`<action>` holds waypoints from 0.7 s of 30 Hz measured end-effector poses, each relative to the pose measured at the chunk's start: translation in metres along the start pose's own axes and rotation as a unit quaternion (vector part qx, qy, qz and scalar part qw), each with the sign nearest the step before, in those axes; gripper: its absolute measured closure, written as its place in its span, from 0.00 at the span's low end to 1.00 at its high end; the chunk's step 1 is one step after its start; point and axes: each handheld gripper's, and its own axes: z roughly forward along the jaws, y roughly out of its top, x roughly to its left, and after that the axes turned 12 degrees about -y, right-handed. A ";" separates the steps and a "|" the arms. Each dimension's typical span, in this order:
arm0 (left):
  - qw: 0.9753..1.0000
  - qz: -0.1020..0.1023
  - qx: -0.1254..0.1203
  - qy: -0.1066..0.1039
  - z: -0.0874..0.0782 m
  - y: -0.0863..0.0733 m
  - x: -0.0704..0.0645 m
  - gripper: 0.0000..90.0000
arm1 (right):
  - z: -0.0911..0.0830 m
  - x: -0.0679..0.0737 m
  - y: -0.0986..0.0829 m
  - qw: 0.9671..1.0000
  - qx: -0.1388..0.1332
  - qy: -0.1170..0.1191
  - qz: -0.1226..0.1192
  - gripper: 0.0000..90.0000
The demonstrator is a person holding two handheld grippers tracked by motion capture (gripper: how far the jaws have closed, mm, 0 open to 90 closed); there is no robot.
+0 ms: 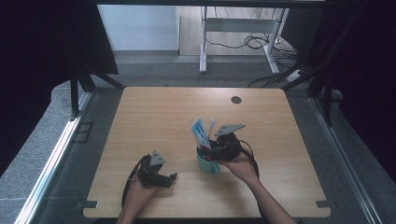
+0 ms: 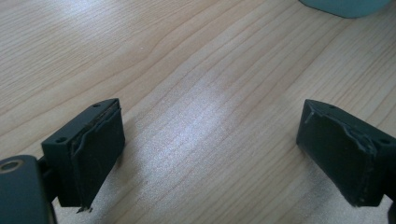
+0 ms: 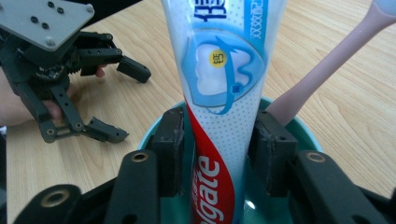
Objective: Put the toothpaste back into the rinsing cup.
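Pale wooden table [image 1: 154, 116] stands on a grey floor, a white desk frame [image 1: 238, 32] beyond at twelve o'clock. Near the table's centre sits a teal mug [image 1: 208, 165] holding a toothpaste tube [image 3: 224, 93] and a pink toothbrush [image 3: 322, 70]. The right gripper [image 3: 219, 149] reaches into the mug, jaws pressed against the tube's sides. At eight o'clock from the mug, the left gripper [image 1: 161, 176] rests on the table, jaws spread wide with nothing between.

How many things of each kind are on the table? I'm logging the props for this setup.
Teal cup: 1
Toothpaste tube, standing in the cup between the right tool's jaws: 1
Pink toothbrush, leaning in the cup: 1
Total: 3
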 end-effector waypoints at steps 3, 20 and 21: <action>1.000 0.000 0.000 0.000 0.000 0.000 0.000 0.09 | -0.001 0.001 0.001 1.000 0.004 -0.002 -0.007 0.59; 1.000 0.000 0.000 0.000 0.000 0.000 0.000 0.09 | -0.013 0.005 0.005 0.999 0.025 -0.005 -0.028 0.46; 1.000 0.000 0.000 0.000 0.000 0.000 0.000 0.09 | -0.013 0.006 0.005 0.999 0.026 -0.006 -0.029 0.45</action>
